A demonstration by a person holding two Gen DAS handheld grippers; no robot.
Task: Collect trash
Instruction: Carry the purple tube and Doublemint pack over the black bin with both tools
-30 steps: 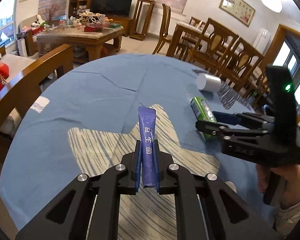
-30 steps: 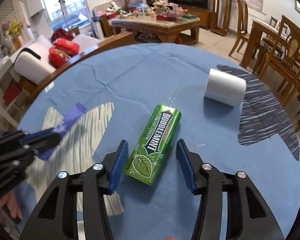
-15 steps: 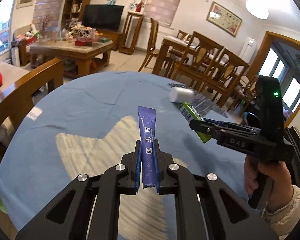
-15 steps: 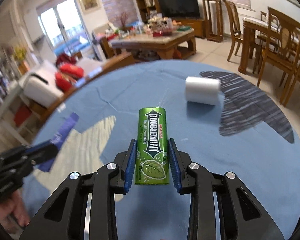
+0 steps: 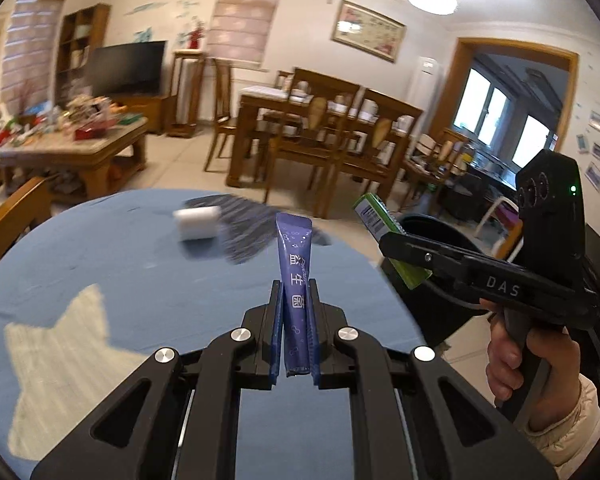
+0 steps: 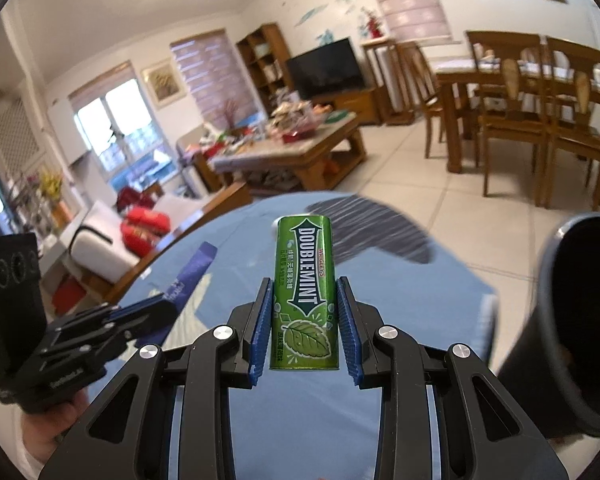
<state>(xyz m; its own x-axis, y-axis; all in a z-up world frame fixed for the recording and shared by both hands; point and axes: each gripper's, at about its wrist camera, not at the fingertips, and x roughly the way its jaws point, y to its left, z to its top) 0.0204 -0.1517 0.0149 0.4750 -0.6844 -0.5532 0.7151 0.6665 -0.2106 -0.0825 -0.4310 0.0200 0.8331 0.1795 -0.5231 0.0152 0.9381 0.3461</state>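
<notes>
Now | left gripper [image 5: 296, 330] grasps one purple sachet [image 5: 295, 280] | right gripper [image 6: 304, 324] grasps one gum pack [image 6: 304, 292] | one bin [image 6: 580, 320]

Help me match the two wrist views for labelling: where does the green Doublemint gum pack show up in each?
Left wrist: green gum pack at right of centre, clamped in the right gripper.
Right wrist: centre, upright between the blue pads.
Shared landmark: the black TV.
</notes>
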